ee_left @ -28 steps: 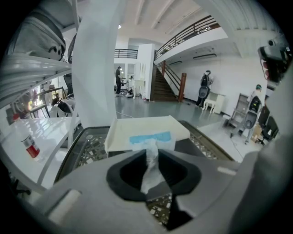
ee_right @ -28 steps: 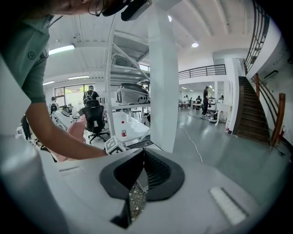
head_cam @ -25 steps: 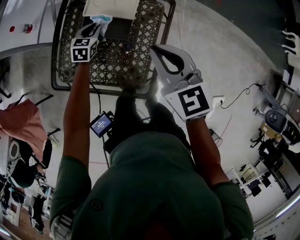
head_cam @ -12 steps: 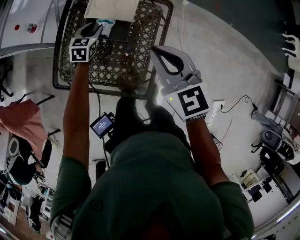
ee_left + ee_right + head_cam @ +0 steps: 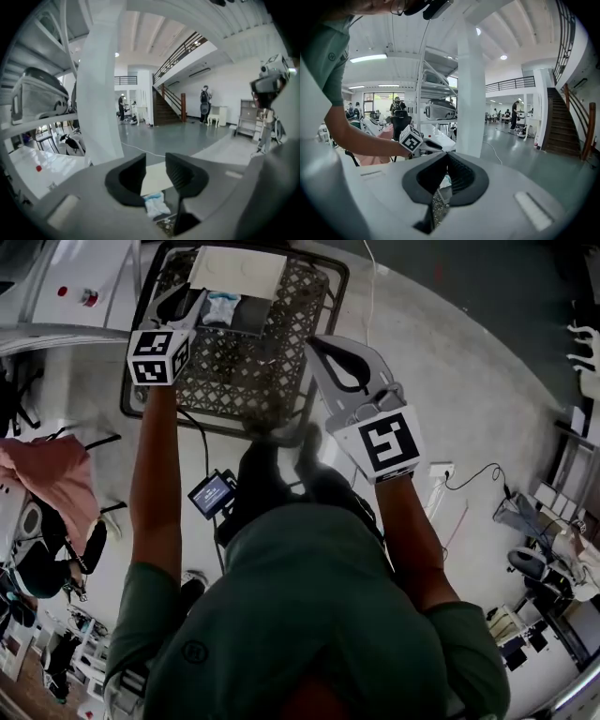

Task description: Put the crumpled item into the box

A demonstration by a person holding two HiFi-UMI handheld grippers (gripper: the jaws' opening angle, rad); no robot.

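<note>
A light blue and white crumpled item (image 5: 222, 307) lies in the dark inside of an open box (image 5: 251, 322) with a pale flap, on a metal mesh table (image 5: 234, 371). My left gripper (image 5: 183, 304) hangs just left of it; its jaws stand apart and are closing, with nothing between the pads. In the left gripper view the crumpled item (image 5: 156, 204) shows low down beyond the left gripper (image 5: 155, 164), in the box (image 5: 151, 177). My right gripper (image 5: 321, 343) is shut and empty over the table's right edge. The right gripper (image 5: 447, 157) looks toward the left gripper's marker cube (image 5: 411, 138).
The mesh table's rim (image 5: 225, 423) runs just ahead of the person's legs. A small screen device (image 5: 212, 493) lies on the floor below it. A cable and a socket strip (image 5: 439, 471) lie to the right. A pink cloth (image 5: 52, 484) hangs at the left.
The crumpled item was at the left gripper's tips a second ago; now it lies free in the box. The left gripper has drawn back to the left. The right gripper stays put.
</note>
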